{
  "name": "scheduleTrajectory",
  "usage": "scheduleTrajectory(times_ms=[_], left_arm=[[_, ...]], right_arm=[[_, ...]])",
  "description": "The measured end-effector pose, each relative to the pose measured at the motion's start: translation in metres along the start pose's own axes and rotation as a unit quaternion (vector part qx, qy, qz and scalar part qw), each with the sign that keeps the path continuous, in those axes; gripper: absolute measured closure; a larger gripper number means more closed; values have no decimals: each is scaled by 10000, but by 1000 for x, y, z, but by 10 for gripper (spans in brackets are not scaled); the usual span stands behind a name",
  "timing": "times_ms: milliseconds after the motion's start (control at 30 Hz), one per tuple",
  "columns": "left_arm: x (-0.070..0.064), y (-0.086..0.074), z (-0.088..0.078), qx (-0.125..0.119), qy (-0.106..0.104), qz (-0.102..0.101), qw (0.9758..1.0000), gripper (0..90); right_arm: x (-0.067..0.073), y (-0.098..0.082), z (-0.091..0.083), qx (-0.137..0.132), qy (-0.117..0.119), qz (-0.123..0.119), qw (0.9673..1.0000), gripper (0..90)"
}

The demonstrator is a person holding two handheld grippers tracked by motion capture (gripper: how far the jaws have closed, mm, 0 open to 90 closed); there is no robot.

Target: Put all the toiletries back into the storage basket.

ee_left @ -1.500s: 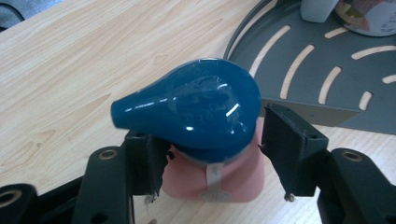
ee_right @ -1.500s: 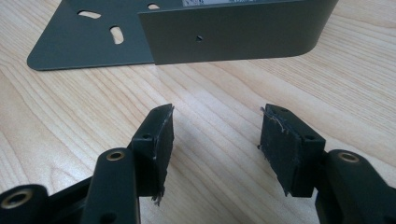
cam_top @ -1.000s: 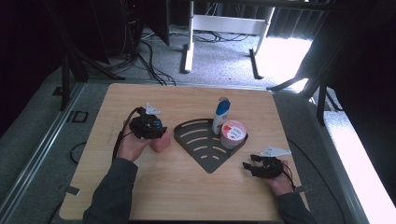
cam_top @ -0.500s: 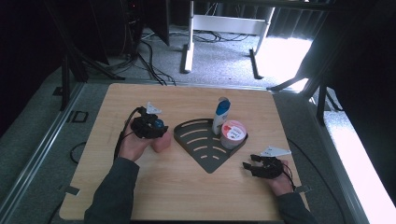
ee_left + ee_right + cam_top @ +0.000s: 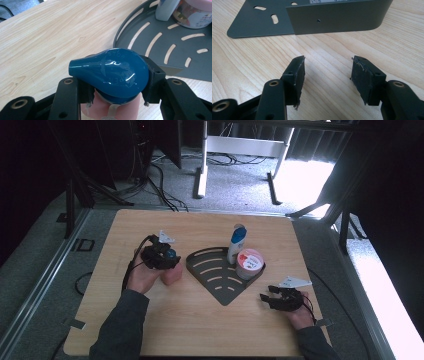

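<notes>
A pink bottle (image 5: 173, 275) with a glossy blue teardrop cap (image 5: 110, 70) stands on the wooden table (image 5: 200, 330), just left of the dark tray (image 5: 220, 282). My left gripper (image 5: 162, 256) comes down on it from above. Its jaws have just been closing, and the pads now press both sides of the cap and neck in the left gripper view (image 5: 118, 82). A hand holds that gripper. My right gripper (image 5: 264, 298) rests low on the table at the right. It stands open (image 5: 329, 72) with nothing between its pads and faces the tray's outer wall (image 5: 337, 17).
The fan-shaped slotted tray holds a white bottle with a blue top (image 5: 236, 241) and a pink-lidded tub (image 5: 249, 262) at its back wall. Both stand at the top right in the left gripper view, bottle (image 5: 166, 10) and tub (image 5: 192, 12). Cables trail from both grippers.
The left hand has shifted slightly over the pink bottle. The right hand and the things in the tray have kept still.
</notes>
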State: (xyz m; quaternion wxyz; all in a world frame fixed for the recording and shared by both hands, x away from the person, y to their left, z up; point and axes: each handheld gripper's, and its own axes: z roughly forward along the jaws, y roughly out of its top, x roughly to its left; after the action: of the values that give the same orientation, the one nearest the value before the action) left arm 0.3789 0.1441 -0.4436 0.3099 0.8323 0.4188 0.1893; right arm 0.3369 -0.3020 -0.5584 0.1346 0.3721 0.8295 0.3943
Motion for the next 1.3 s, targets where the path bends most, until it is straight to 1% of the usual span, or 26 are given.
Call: scheduleTrajectory(times_ms=[133, 300, 433, 567, 900, 1300], left_arm=[[-2, 2, -4, -40, -27, 7, 10000, 524], [-5, 6, -9, -55, -81, 78, 9999, 524], [-6, 10, -11, -58, -120, 97, 9999, 524], [-8, 12, -14, -59, -111, 109, 9999, 524], [-11, 18, -22, -122, -163, 155, 9997, 524], [-15, 29, -30, -216, -220, 236, 9992, 525]], right_arm=[[0, 0, 0, 0, 4, 4, 10000, 439], [0, 0, 0, 2, 1, 0, 10000, 439], [0, 0, 0, 2, 2, 0, 10000, 440], [0, 0, 0, 1, 4, 3, 10000, 439], [0, 0, 0, 1, 0, 0, 10000, 439], [0, 0, 0, -3, 0, -5, 10000, 439]])
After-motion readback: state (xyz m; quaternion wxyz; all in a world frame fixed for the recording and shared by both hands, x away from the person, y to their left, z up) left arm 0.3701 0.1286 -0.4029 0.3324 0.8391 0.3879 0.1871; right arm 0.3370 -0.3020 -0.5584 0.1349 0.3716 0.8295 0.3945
